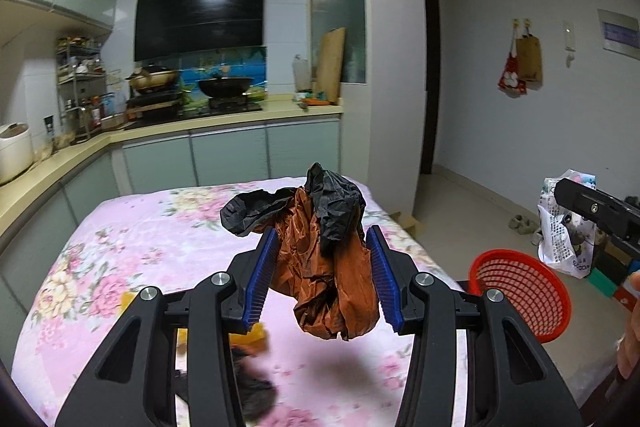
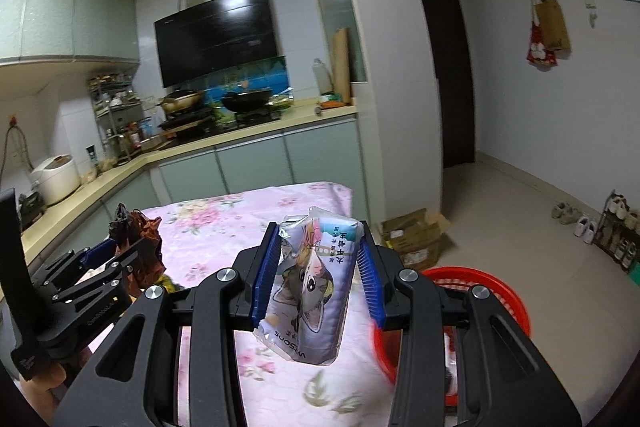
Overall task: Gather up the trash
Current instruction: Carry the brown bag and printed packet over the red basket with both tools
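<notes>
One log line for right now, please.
left gripper: holds crumpled bags | right gripper: holds cat packet | red basket: at right

packet (image 2: 310, 291) in right tool (image 2: 318, 267): "wiksons" along lower edge, upside down, toward 6 o'clock | same packet, upper right toward 1 o'clock: Chinese characters, inverted, too small to read | printed bag (image 1: 560, 227) at 3 o'clock in left view: rows of small print, illegible | range hood (image 1: 200, 17): small logo, unreadable

Both wrist views kitchenward, table (image 1: 132, 227) shared
</notes>
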The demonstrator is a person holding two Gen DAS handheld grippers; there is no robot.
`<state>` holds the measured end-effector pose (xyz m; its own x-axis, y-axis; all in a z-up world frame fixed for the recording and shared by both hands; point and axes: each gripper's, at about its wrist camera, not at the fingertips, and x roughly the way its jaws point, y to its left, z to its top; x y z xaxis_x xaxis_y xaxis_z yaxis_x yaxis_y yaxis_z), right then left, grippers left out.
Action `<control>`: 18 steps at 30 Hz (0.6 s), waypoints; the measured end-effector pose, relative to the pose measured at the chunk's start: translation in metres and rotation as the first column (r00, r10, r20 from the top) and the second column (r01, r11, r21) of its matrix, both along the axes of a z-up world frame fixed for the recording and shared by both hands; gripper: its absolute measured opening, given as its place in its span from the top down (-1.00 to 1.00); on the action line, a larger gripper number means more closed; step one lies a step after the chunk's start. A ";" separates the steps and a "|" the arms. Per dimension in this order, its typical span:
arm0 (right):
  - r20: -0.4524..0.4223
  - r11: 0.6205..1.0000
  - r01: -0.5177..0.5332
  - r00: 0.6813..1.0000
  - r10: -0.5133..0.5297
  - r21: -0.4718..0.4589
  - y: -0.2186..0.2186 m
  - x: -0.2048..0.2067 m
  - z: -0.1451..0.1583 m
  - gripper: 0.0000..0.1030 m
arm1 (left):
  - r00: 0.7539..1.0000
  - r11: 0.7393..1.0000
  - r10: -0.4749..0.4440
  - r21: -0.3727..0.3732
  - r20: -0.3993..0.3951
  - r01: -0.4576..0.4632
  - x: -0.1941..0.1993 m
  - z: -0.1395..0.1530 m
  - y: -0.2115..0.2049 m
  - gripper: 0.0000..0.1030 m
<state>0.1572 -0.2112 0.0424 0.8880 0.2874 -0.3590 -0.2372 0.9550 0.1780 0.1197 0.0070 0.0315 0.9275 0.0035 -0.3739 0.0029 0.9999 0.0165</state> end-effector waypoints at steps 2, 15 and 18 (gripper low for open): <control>-0.010 1.000 0.023 1.000 -0.023 0.003 -0.008 0.002 -0.002 0.28 | 1.000 1.000 -0.020 -0.001 -0.005 0.020 0.003 -0.001 -0.009 0.14; -0.067 0.988 0.155 0.986 -0.154 0.020 -0.052 0.009 -0.009 0.28 | 0.988 0.989 -0.149 -0.025 -0.046 0.148 0.029 -0.007 -0.065 0.14; -0.093 0.982 0.188 0.978 -0.186 0.019 -0.061 0.014 -0.012 0.28 | 0.983 0.984 -0.175 -0.038 -0.062 0.173 0.037 -0.010 -0.075 0.14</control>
